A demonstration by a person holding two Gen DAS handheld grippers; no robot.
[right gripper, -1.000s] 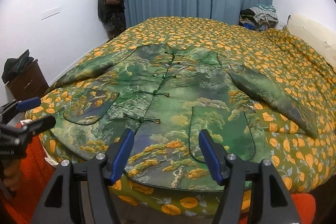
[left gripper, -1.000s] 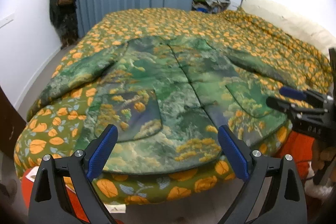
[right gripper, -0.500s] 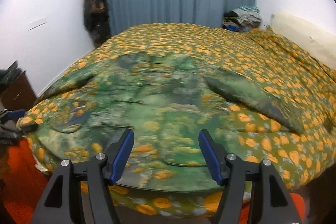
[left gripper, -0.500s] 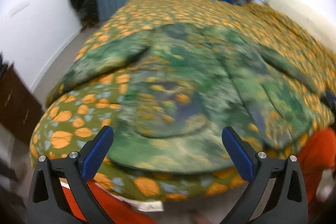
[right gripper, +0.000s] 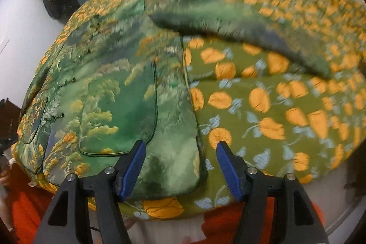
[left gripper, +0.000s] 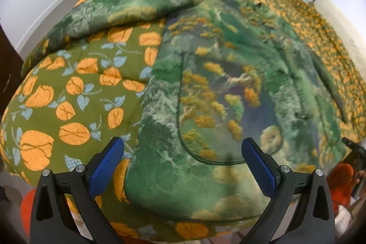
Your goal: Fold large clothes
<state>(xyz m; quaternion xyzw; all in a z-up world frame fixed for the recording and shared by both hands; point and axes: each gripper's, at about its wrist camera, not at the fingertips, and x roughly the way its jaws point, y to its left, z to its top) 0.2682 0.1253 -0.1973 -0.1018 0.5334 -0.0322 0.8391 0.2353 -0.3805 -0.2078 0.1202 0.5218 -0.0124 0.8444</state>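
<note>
Jacket Corners Are Next: Both Grippers Have Dropped Low

Jacket [left gripper: 205, 93], big and green with tree and cloud pictures on it, lies flat and face up on the bed cover [left gripper: 75, 93], which is green with orange fruit. Its bottom edge sits at the near side of the bed, and its two sleeves [right gripper: 240, 22] stretch out to the sides.

A second ago both cameras saw the whole bed from farther back and higher up. Now they are much closer and lower. The left gripper [left gripper: 183, 164] has moved to the jacket's left bottom corner, and the right gripper [right gripper: 180, 166] has moved to the right bottom corner. The jacket itself has not moved; it looks just as flat as before.

Both grippers are wide apart at the fingers and hold nothing. The blue pads [right gripper: 133, 166] of the right one sit on either side of the jacket's side edge, just above the cloth. The left one hangs over the hem by the pocket [left gripper: 212, 111].

This looks like the start of the first fold. Each gripper probably needs to pinch a corner of the hem.

No writing, tag or brand can be read anywhere. Parts of both pictures are blurry.
</note>
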